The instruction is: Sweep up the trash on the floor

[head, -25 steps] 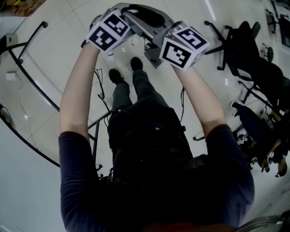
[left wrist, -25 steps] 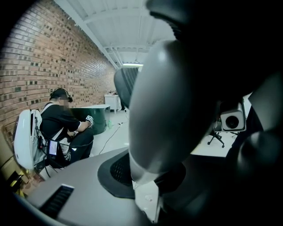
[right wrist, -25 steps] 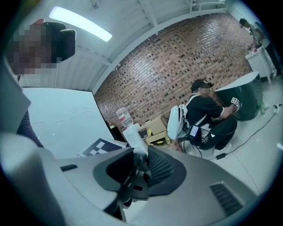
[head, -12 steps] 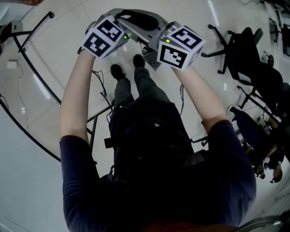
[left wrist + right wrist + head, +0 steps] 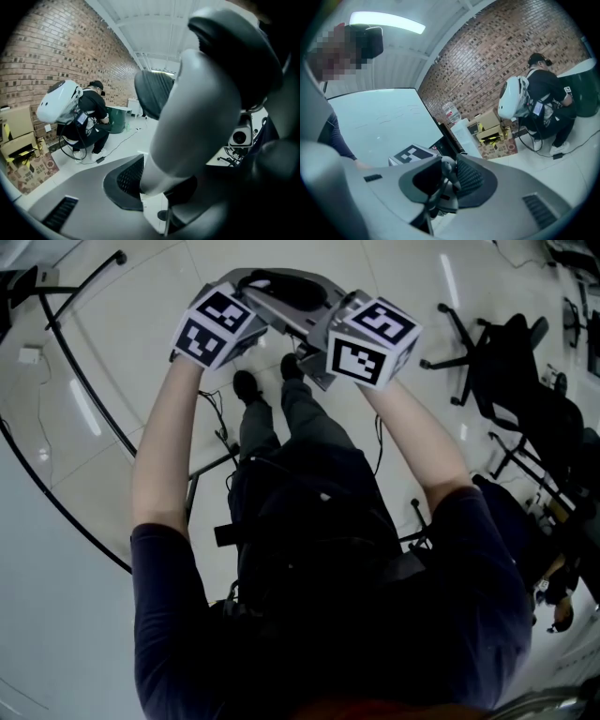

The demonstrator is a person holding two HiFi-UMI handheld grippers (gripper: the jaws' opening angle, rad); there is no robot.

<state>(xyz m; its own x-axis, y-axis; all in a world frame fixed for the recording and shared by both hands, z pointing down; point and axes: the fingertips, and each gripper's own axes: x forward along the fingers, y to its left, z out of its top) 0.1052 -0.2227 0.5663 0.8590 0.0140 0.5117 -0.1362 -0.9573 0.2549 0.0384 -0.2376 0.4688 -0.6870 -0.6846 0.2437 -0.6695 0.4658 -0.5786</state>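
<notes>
floor (image 5: 122, 329) under left tongs (image 5: 281, 289) and right tongs (image 5: 443, 180), close together.

The person is wearing a dark short-sleeved top (image 5: 469, 615), dark trousers (image 5: 258, 437) and black shoes (image 5: 247, 384); black-and-white marker cubes (image 5: 373, 341) are showing.

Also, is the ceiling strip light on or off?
On: the ceiling strip light glows bright white in the right gripper view, and bright streaks of glare lie on the glossy floor in the head view.
</notes>
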